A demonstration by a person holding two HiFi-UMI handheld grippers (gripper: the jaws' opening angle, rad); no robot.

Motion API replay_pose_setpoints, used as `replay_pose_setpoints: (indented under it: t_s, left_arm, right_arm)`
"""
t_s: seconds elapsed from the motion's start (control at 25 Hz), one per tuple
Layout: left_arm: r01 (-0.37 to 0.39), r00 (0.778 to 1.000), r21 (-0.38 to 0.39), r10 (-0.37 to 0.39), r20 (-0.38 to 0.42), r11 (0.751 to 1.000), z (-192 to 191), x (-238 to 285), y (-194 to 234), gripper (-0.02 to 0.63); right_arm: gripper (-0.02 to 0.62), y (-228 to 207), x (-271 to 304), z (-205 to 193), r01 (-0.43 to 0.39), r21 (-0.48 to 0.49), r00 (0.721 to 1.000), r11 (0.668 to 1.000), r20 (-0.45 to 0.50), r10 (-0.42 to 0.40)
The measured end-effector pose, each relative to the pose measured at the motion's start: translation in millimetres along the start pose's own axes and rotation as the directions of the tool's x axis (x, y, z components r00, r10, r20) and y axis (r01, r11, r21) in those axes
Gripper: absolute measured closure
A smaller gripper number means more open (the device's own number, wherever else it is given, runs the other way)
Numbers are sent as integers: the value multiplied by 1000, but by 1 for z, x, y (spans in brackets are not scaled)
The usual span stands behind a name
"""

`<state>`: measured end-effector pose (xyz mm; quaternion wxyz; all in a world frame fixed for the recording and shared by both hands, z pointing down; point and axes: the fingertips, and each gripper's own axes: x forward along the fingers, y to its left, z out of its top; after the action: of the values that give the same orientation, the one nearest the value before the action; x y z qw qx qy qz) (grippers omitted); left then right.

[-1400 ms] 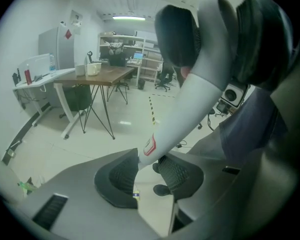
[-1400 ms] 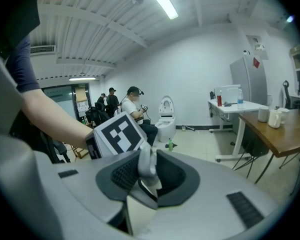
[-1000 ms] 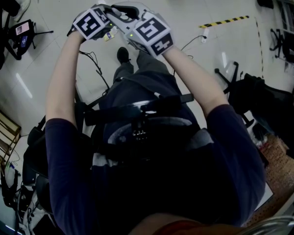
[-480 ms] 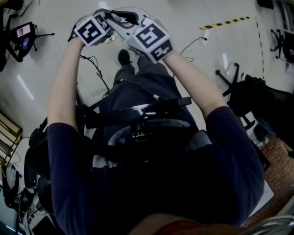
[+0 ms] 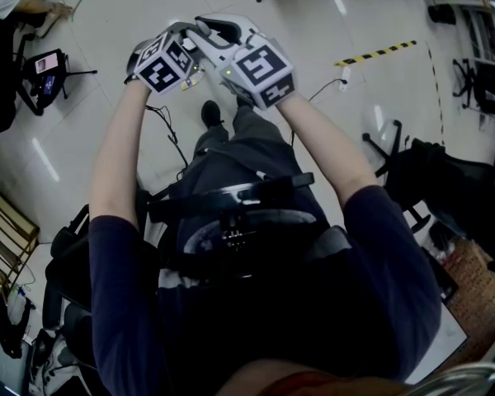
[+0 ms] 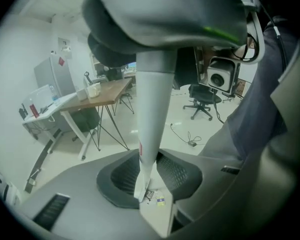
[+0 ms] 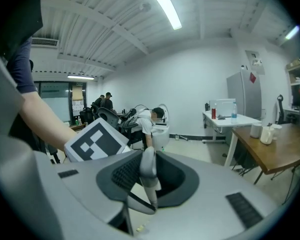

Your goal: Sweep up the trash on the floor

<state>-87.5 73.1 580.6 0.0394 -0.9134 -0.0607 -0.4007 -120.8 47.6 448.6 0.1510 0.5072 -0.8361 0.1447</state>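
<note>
We find no word, number or brand legible in any view.

- **Cubes:** The left-hand white cube point(image 5: 163, 63) and the right-hand white cube point(image 5: 262, 71) bear black square code patterns, not letters.
- **Floor marking:** A yellow-and-black striped warning tape point(image 5: 378, 53) runs across the pale tiled floor point(image 5: 115, 23) and carries no wording.
- **Pole:** A small red label point(image 6: 140, 150) sits on the white round pole point(image 6: 152, 99); its print is too small to read.
- **Sticker:** A yellow-and-blue sticker point(image 6: 161, 200) near the pole's foot is likewise unreadable.
- **Refrigerator:** A red patch point(image 7: 252, 77) on the grey refrigerator point(image 7: 242, 91) shows no characters.
- **Wall:** A pale wall poster point(image 7: 77, 105) is blurred.
</note>
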Motion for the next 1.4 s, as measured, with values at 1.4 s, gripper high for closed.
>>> replay_pose_setpoints:
  t_s: [1.4]
  left_arm:
    - [-368, 875, 105, 305, 377, 924, 211, -181, 29, 502]
  right_arm:
    - [491, 7, -132, 240, 184, -171, 892, 968, 443, -92]
